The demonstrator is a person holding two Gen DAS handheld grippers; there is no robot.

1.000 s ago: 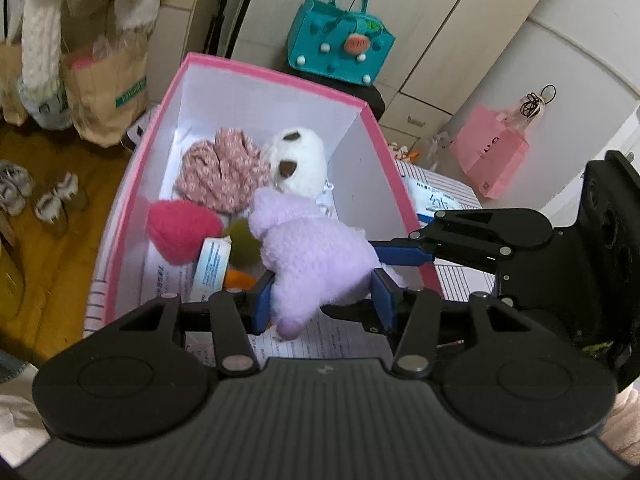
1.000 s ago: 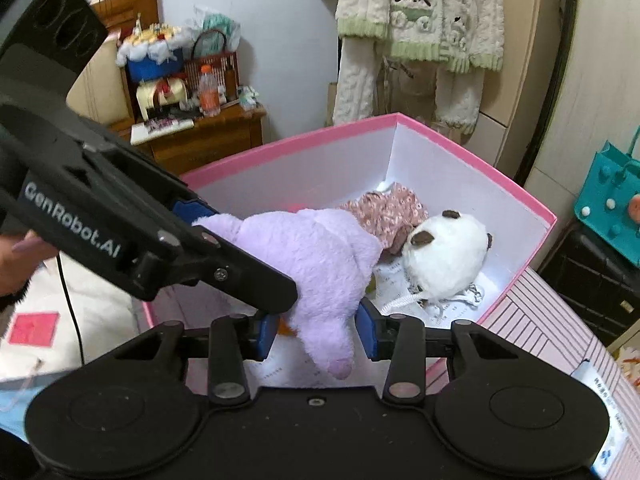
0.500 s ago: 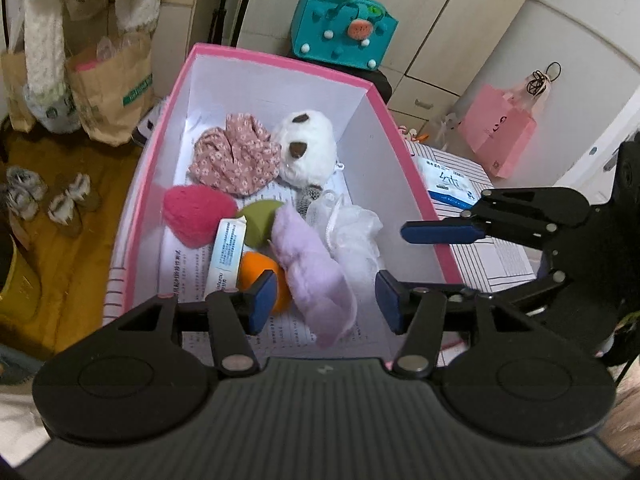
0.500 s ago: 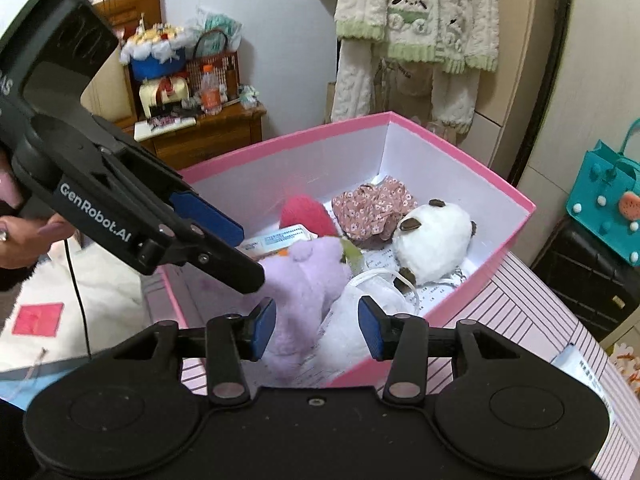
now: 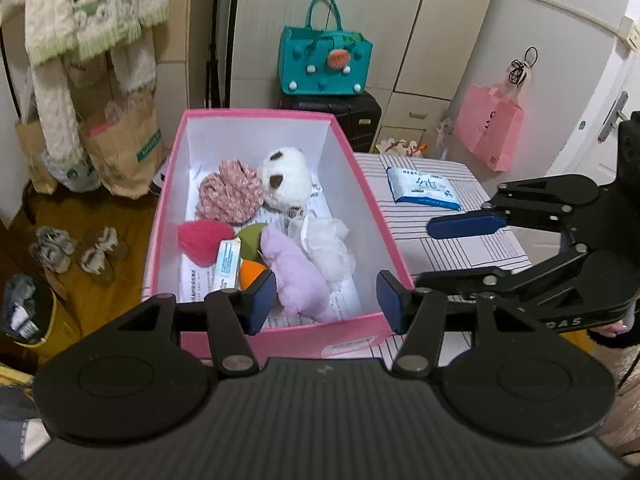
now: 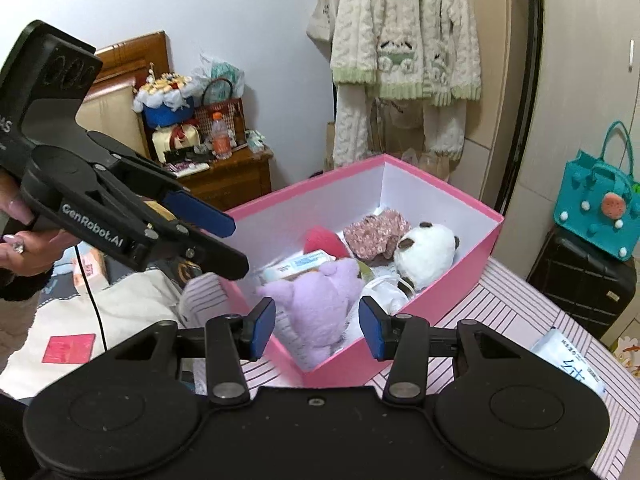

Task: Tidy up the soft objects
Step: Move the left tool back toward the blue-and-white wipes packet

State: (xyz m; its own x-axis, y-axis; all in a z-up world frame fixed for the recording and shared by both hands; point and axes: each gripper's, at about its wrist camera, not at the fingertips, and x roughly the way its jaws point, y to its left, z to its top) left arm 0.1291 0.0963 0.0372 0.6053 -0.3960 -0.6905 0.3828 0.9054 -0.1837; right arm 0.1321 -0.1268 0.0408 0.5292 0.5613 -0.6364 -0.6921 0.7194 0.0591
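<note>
A pink box [image 5: 256,114] [image 6: 440,184] stands on a striped tabletop [image 5: 440,248]. Inside, a purple plush [image 5: 296,272] [image 6: 316,300] lies near the front wall beside a white mesh puff [image 5: 330,248]. Behind them are a panda plush [image 5: 286,184], a floral fabric piece [image 5: 230,192], a red plush [image 5: 204,236], an orange ball [image 5: 250,272] and a small carton [image 5: 228,260]. My left gripper [image 5: 326,300] [image 6: 236,244] hovers open above the box's front edge, holding nothing. My right gripper [image 6: 318,328] [image 5: 448,252] is open at the box's near corner, also with nothing in it.
A tissue pack [image 5: 424,190] lies on the tabletop right of the box. A teal bag [image 5: 324,66] sits on a black suitcase [image 5: 332,116] behind it. Paper bags [image 5: 124,148] and slippers [image 5: 72,248] are on the floor at left. A pink bag [image 5: 490,132] hangs at right.
Both grippers let go of the purple plush, which dropped into the box. Both then widened and drew back and up from the box.
</note>
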